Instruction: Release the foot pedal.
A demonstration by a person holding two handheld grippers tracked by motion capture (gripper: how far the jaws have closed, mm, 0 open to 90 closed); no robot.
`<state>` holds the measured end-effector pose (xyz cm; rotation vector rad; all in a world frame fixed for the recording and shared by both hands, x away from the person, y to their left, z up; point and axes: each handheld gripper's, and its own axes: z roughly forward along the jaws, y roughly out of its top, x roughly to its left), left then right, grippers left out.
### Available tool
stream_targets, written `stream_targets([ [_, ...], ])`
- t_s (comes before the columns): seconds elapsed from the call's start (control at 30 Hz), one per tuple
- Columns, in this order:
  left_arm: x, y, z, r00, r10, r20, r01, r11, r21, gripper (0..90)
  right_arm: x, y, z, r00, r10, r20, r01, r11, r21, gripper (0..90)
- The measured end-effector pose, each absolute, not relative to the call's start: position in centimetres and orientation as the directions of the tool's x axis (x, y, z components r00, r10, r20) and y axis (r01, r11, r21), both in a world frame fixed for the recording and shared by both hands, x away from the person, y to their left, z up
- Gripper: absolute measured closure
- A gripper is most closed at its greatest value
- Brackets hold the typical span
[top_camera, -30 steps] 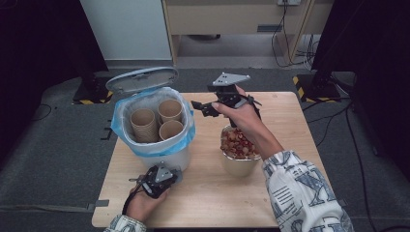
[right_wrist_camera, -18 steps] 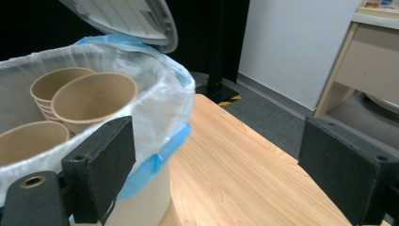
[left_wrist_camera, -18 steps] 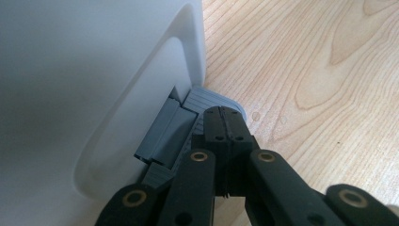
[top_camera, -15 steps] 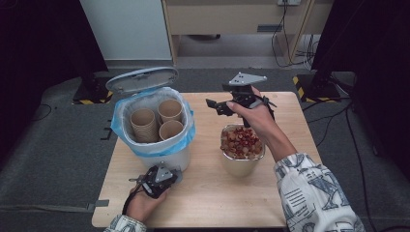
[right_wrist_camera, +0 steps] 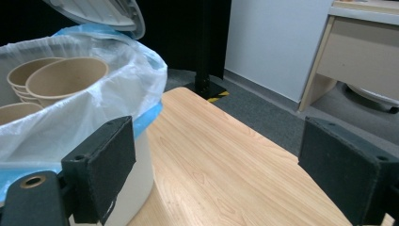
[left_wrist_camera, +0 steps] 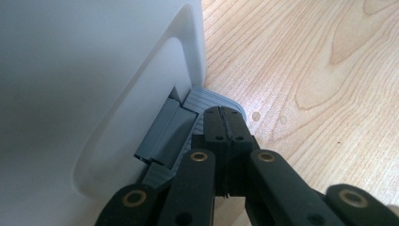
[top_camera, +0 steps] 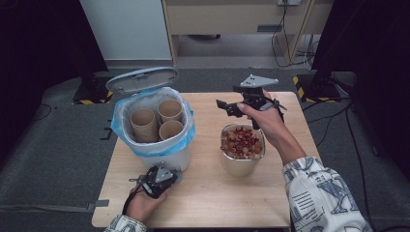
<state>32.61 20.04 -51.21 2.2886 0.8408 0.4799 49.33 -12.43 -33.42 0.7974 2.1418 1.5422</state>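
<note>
High view looks down over the counter (top_camera: 212,193); left gripper view hugs the bin (left_wrist_camera: 94,94) base, right gripper view faces its rim.

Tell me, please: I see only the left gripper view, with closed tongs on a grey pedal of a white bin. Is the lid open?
Observer: Yes, the lid is tipped up behind the bin.
Operator: What is inside?
Observer: Brown paper cups, upright in a plastic liner; three openings show.
Operator: Where are the right tongs?
Observer: The right tongs are open and empty, held above the table beyond a bowl of red-brown pieces.
</note>
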Motion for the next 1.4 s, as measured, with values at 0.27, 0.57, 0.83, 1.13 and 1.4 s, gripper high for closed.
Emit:
stream_targets([
  [0.27,32.5,20.0,-51.2,0.729,0.675,0.112,0.438,-0.586,0.682,88.8,49.3,-13.7,-33.8,-0.753,0.658,0.020,0.229,0.233,0.945,11.7],
  [0.57,30.2,20.5,-49.9,0.715,0.694,0.080,0.446,-0.542,0.712,66.6,49.1,-15.7,-33.9,-0.734,0.679,0.014,0.233,0.232,0.944,11.7],
  [0.83,28.3,22.2,-49.0,0.672,0.740,0.022,0.474,-0.453,0.755,56.1,48.6,-18.8,-34.2,-0.696,0.718,0.017,0.248,0.218,0.944,11.8],
  [1.13,28.5,23.9,-49.1,0.619,0.785,-0.033,0.524,-0.382,0.761,45.8,48.2,-21.7,-34.7,-0.664,0.748,0.020,0.260,0.206,0.944,11.7],
  [1.4,28.9,25.6,-49.3,0.562,0.826,-0.050,0.568,-0.341,0.749,35.9,47.6,-23.6,-35.7,-0.628,0.778,0.014,0.270,0.201,0.941,11.7],
])
